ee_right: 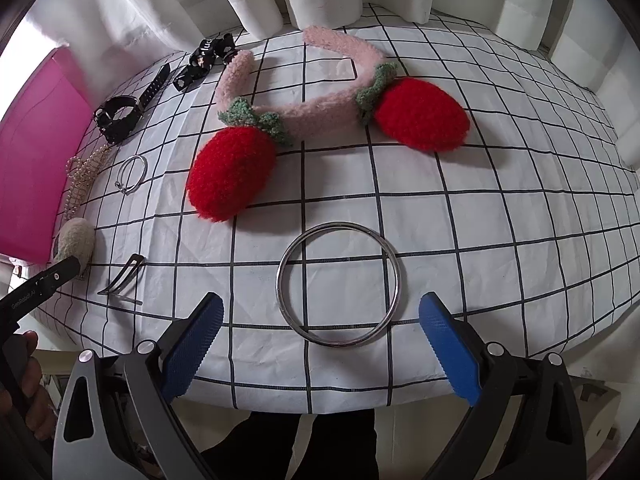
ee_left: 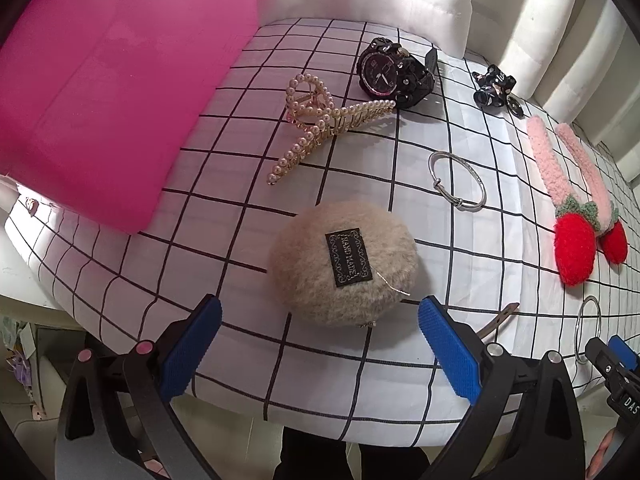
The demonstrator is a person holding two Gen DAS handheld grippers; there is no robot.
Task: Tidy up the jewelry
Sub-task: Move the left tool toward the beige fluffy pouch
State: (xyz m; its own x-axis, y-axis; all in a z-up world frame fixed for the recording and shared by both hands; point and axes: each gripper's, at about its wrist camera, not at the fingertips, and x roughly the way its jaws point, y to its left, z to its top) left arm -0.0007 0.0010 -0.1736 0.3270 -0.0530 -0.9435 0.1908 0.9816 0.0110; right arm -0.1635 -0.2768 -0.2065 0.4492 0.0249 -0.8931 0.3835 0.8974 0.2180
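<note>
The left gripper (ee_left: 320,344) hangs wide open, empty, just short of the beige fluffy puff (ee_left: 344,262) on the checked surface (ee_left: 224,184); beyond it lie the pearl hair claw (ee_left: 320,124), the black watch (ee_left: 394,72) and a thin silver bangle (ee_left: 458,181); the right gripper (ee_right: 320,344) is likewise spread and empty, the large silver ring (ee_right: 338,283) just ahead between its fingers; farther off rests the strawberry headband (ee_right: 320,116); a metal hair clip (ee_right: 124,278) lies near left.

A pearl claw clip (ee_left: 320,128), black watch (ee_left: 394,74) and thin bangle (ee_left: 458,180) lie apart. A steel ring (ee_right: 338,284) lies flat near the strawberry headband (ee_right: 320,116).
</note>
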